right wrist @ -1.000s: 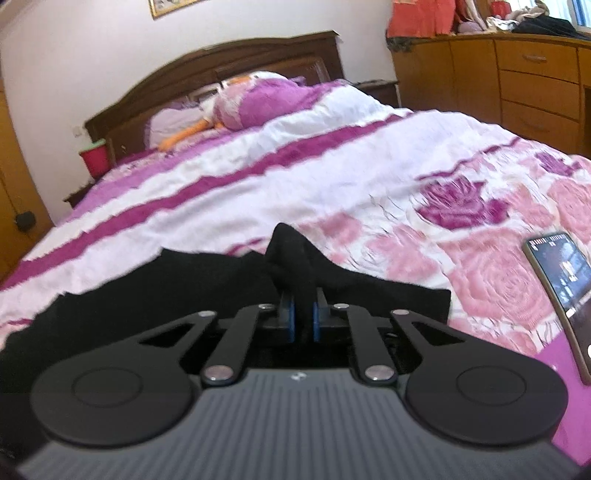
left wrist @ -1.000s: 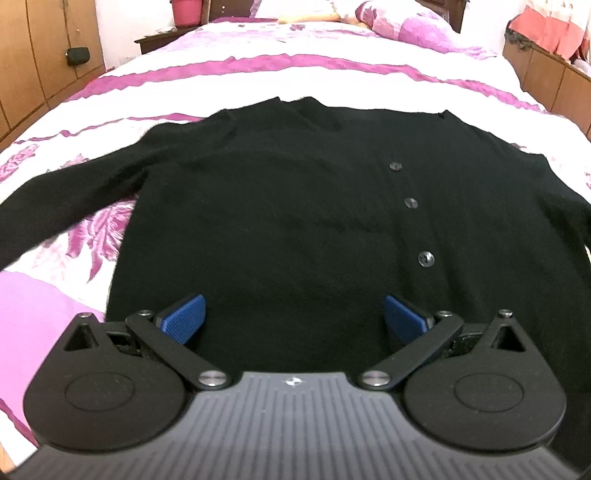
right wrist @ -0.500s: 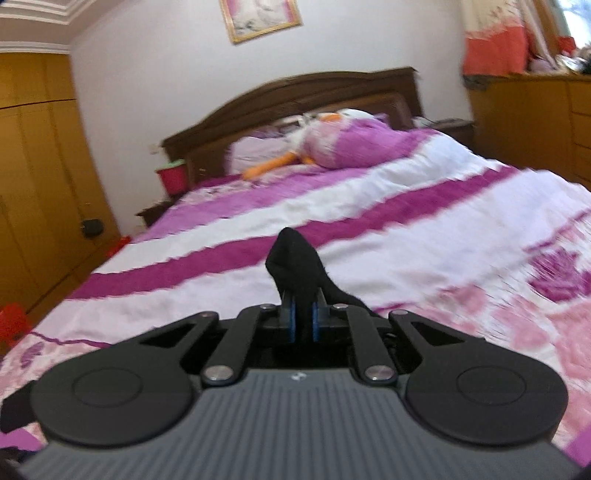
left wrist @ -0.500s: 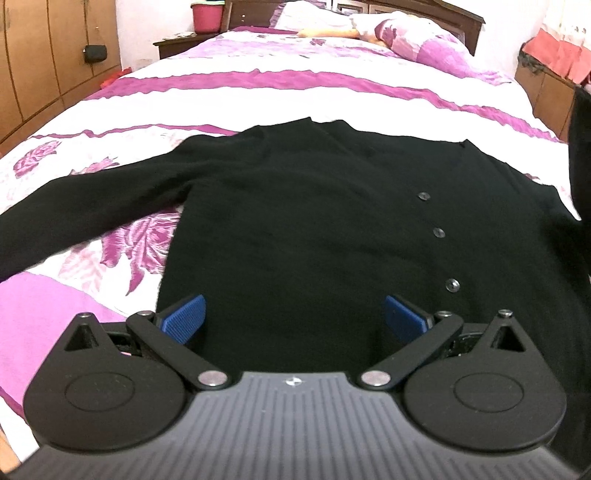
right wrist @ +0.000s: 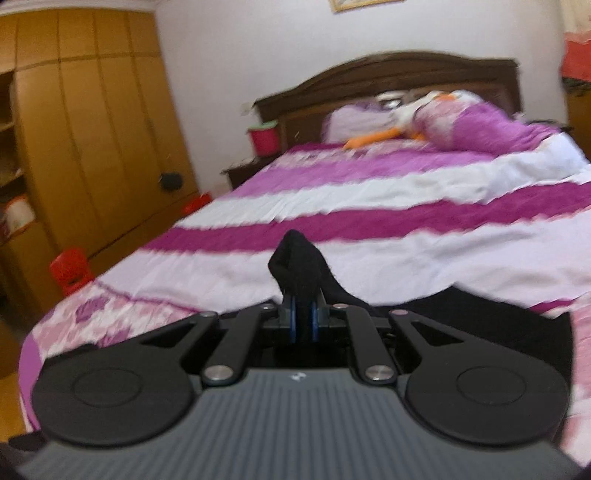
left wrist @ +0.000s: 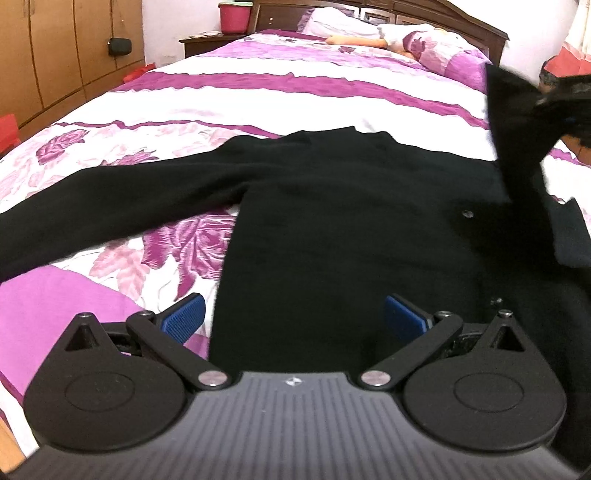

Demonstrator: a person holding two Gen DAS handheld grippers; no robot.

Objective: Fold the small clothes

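Nearest the left wrist camera, the left gripper hangs over the bottom hem of the black cardigan, its blue pads spread wide apart with nothing between them. The cardigan lies flat, front up, on the pink-and-white floral bedspread; its hem is at the near end and its neckline points toward the headboard. One sleeve stretches out flat to the left of the cardigan's body. A button shows right of the cardigan's middle.

On the cardigan's right side, the other sleeve is lifted off the bedspread and hangs as a dark band. The right gripper is clamped tight on the end of that sleeve, and a tuft of black knit sticks up past the fingertips.

Beyond the cardigan, magenta and white stripes run across the bedspread to purple pillows at the headboard. Left of the headboard, a pink bucket stands on a nightstand, with wooden wardrobes farther left.
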